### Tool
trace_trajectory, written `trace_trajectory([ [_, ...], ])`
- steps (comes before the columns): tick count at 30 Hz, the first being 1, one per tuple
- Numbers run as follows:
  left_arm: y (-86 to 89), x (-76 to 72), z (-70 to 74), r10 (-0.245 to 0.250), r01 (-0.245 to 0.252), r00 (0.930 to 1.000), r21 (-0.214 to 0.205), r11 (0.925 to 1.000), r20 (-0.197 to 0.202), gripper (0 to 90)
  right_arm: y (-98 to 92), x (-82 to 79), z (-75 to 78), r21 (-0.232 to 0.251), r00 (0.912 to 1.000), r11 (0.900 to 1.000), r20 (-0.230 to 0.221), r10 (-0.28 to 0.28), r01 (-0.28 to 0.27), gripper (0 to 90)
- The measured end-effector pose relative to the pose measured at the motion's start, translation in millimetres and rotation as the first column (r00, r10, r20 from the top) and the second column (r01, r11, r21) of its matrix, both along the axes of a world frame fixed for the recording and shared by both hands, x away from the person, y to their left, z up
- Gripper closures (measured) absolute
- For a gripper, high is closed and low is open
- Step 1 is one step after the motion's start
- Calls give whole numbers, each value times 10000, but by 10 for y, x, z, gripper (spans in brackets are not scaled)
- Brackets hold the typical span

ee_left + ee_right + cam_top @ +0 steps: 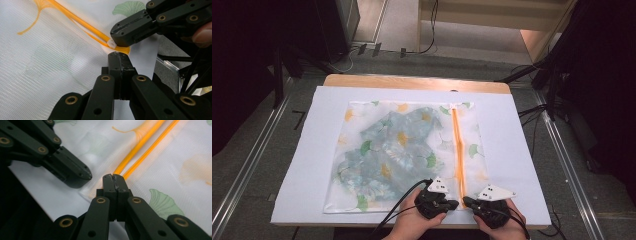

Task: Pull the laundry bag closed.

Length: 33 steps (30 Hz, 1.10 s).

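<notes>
Both claws, left point(455, 204) and right point(466, 201), are pinched shut at the near end of the orange zip point(457, 150). Right nips the white pull point(111, 44); left grips the bag's point(404, 152) edge. Bag is soft, light, floppy.

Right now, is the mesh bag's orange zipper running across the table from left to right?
No, the orange zipper runs from the bag's far edge toward the person.
</notes>
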State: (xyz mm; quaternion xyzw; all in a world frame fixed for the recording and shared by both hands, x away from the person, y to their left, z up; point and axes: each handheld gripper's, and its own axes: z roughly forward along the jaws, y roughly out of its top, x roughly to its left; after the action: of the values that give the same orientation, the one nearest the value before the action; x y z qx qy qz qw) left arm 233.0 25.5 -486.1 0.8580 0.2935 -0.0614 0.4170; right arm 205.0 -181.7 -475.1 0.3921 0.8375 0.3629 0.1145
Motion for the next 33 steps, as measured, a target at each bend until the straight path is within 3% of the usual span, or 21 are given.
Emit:
trace_trajectory([
  [3, 3, 16, -4, -28, 27, 9999, -80, 10000, -145, 900, 37, 37, 8, -277, 9997, 9995, 141, -176, 179, 900],
  [17, 2, 12, -4, 87, -89, 9999, -122, 9999, -139, 900, 54, 137, 30, -288, 9999, 9996, 93, 37, -35, 900],
  [20, -21, -37, 23, 275, -273, 9990, -83, 9996, 349, 900, 19, 138, 47, 178, 9998, 9998, -163, 103, -100, 900],
  [22, -55, -47, 36, 402, -391, 9983, -286, 9988, 410, 866, 1, 127, 46, 353, 9986, 9993, -502, 167, -150, 900],
  [26, -111, -45, 5, 366, -370, 9987, 99, 9993, 350, 900, -1, 80, 35, 404, 9962, 9992, -860, 113, -78, 900],
  [30, -159, -108, 15, 173, -223, 9939, 456, 9987, 1089, 900, 6, 91, 34, 428, 9952, 9989, -966, -167, 209, 900],
  [31, -162, -106, 16, 145, -196, 9939, 460, 9987, 1092, 900, 16, 98, 34, 401, 9953, 9989, -949, -191, 230, 900],
  [33, -145, -54, 16, 43, -66, 9981, 381, 9993, 617, 900, 36, 124, 38, 267, 9964, 9993, -812, -245, 268, 900],
])
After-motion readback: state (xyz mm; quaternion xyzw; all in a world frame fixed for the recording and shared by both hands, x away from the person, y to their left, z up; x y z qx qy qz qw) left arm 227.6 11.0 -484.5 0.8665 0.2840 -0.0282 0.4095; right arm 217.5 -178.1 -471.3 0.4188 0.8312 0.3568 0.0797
